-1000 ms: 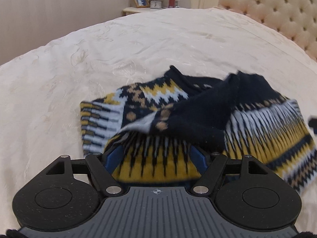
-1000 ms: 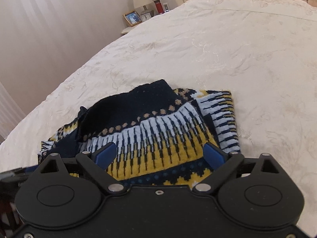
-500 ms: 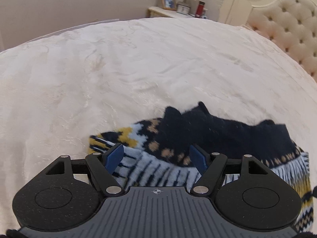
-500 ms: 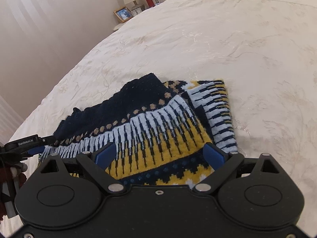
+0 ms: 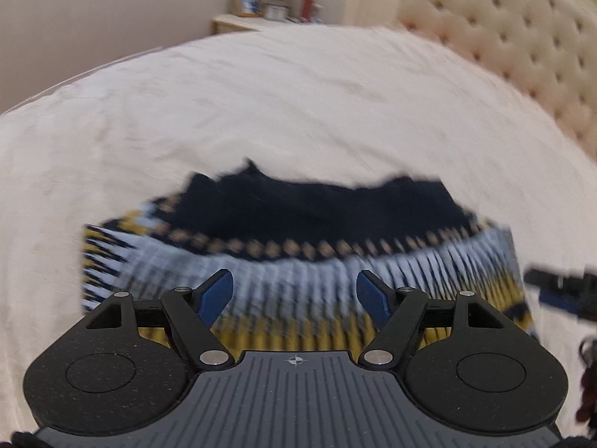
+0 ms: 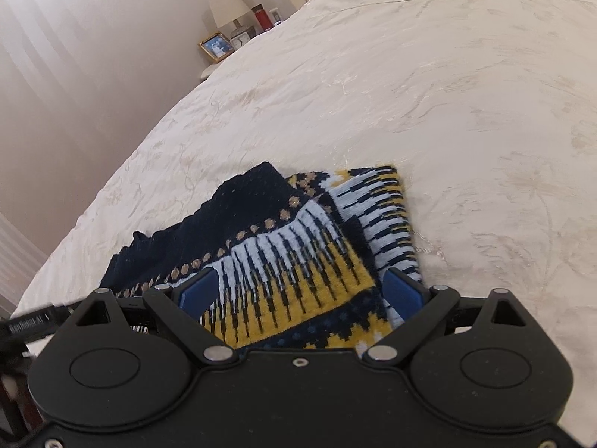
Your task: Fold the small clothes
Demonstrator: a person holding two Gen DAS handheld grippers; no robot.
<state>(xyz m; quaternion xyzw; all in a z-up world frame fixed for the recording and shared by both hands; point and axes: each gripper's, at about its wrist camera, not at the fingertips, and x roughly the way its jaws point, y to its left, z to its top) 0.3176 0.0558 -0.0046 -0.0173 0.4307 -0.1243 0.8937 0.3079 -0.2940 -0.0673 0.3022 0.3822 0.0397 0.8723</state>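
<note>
The soft, limp knitted sweater [image 6: 298, 261] on the bed [image 6: 447, 112] is being straddled by the wide-open, empty left gripper [image 5: 294, 291] and right gripper [image 6: 298, 291]; hem corners are being judged the best hold.

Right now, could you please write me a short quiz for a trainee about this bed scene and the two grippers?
1. True or false: the left gripper is shut on the patterned sweater.
2. Multiple choice: the sweater lies on
A. a wooden floor
B. the cream bedspread
C. a chair
3. Fill in: on the nightstand, beside the lamp, stands a framed ____.

Key
1. False. Its blue fingers stand apart and grip nothing; the right gripper is open too.
2. B
3. Photo
</note>
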